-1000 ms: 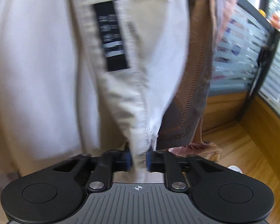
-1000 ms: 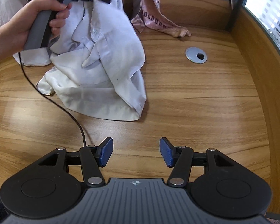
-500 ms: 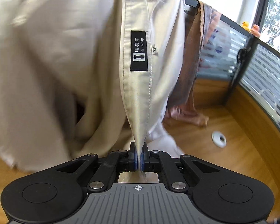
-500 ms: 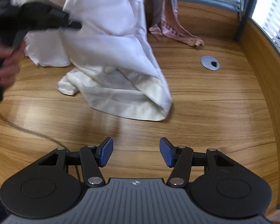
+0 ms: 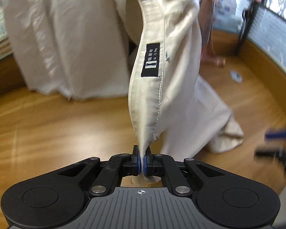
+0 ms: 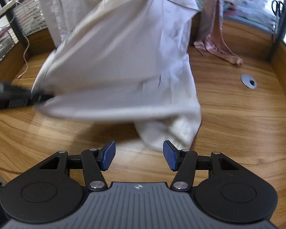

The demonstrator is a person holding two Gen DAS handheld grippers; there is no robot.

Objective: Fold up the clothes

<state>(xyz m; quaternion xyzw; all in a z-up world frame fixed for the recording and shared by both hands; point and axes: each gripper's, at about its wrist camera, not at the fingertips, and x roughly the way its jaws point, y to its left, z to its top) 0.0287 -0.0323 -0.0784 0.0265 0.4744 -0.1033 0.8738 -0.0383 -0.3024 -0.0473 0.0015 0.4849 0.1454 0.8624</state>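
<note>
A white shirt (image 5: 177, 87) hangs lifted above the wooden table, its collar band with a black label (image 5: 151, 60) stretched toward the left wrist camera. My left gripper (image 5: 142, 161) is shut on the collar edge. In the right wrist view the same white shirt (image 6: 124, 63) spreads wide and blurred, its lower end bunched on the table (image 6: 228, 124). There the left gripper (image 6: 40, 97) shows at the left edge, pinching the cloth. My right gripper (image 6: 139, 155) stands open just above the table, with nothing between its blue pads, close to the bunched hem.
A pink patterned garment (image 6: 215, 28) hangs over the back partition and trails onto the table. A round metal cable grommet (image 6: 248, 80) sits at the right. More white cloth (image 5: 63, 43) is draped at the back left. A white cable (image 6: 25, 57) lies at the left.
The left gripper closed on the collar and carried the shirt across to the left, stretching it out. The shirt's lower end dragged closer to the right gripper, which shifted a little and stayed open.
</note>
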